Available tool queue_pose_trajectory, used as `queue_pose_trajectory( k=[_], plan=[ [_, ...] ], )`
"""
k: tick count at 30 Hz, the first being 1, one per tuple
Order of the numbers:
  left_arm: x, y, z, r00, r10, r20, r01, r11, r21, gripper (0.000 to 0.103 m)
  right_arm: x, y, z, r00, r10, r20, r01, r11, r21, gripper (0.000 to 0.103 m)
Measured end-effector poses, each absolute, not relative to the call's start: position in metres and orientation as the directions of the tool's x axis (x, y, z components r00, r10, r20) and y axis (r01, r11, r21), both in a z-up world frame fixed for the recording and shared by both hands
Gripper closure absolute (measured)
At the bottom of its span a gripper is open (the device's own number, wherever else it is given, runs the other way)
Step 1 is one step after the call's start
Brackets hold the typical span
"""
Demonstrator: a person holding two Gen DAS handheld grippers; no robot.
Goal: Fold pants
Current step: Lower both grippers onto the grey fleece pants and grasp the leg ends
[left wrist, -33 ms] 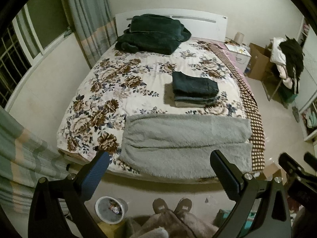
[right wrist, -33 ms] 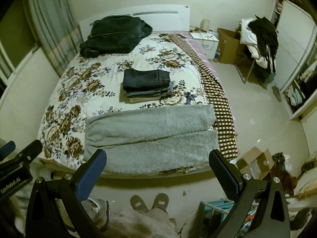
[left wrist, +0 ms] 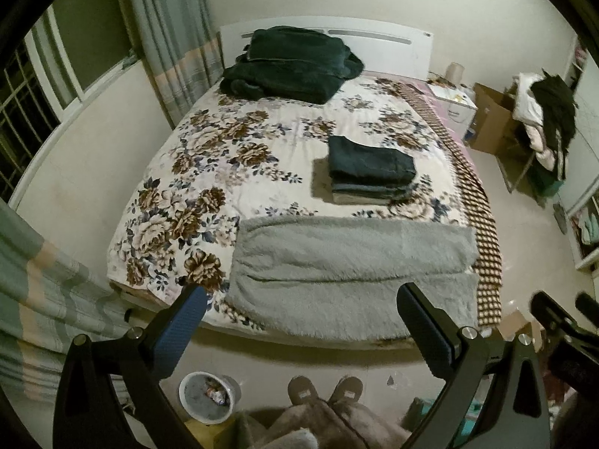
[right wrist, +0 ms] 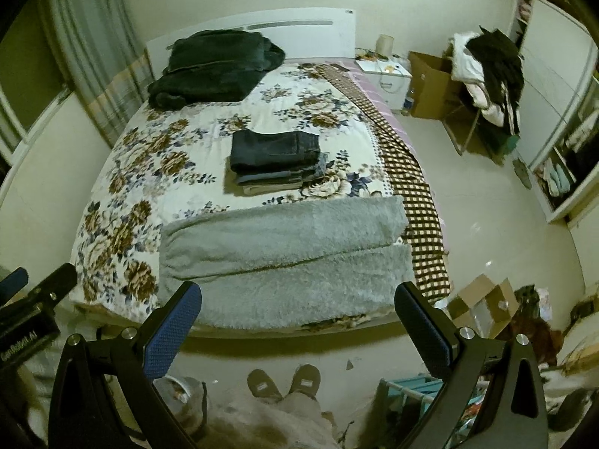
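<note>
Grey fleece pants [left wrist: 348, 269] lie flat across the foot of the bed, legs side by side, running left to right; they also show in the right wrist view [right wrist: 284, 254]. My left gripper [left wrist: 301, 310] is open and empty, held above the floor in front of the bed's foot edge, apart from the pants. My right gripper [right wrist: 297, 308] is open and empty, likewise held back from the bed. A stack of folded pants [left wrist: 370, 168] sits mid-bed behind the grey pants, also seen in the right wrist view [right wrist: 275, 157].
The bed has a floral cover [left wrist: 209, 172]. A dark green folded blanket [left wrist: 292, 63] lies by the headboard. A bin [left wrist: 207, 396] stands on the floor at left. My slippered feet [left wrist: 324, 393] are below. A chair with clothes [left wrist: 543, 119], cardboard boxes [right wrist: 483, 303] and shelves stand right.
</note>
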State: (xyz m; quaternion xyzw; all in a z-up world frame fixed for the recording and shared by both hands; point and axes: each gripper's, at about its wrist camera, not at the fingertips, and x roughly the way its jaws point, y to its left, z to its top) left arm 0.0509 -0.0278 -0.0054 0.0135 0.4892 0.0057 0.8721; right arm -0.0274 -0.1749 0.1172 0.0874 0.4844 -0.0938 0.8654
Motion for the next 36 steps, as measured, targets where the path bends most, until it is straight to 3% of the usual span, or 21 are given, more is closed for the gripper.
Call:
queue_pose_trajectory(
  k=[4,10,18,28,36],
  plan=[
    [0.090,-0.015,-0.037,0.503,0.061,-0.862,-0.054,0.998,0.038,0.000,0.008,-0.197,0.079,0.480,-0.106,-0.871,0.347,0.935,0.077,0.000],
    [0.172,0.010,-0.090,0.373,0.100,-0.922,-0.165,0.985,0.040,0.000,0.077,-0.254,-0.008,0.368,-0.040,-0.929,0.474,0.868,0.151,0.000],
    [0.291,0.028,-0.215,0.115,0.118,-0.986,-0.407,0.911,0.062,0.000,0.228,-0.351,-0.167,0.208,0.066,-0.976,0.618,0.764,0.184,0.000],
    [0.419,0.036,-0.405,-0.138,-0.016,-0.990,-0.650,0.756,0.078,0.000,0.404,-0.445,-0.374,0.048,0.137,-0.989,0.768,0.629,0.124,0.000],
    [0.475,0.038,-0.530,-0.275,-0.092,-0.957,-0.704,0.697,0.135,0.000,0.461,-0.491,-0.488,-0.043,0.193,-0.980,0.860,0.507,0.062,0.000]
  ],
)
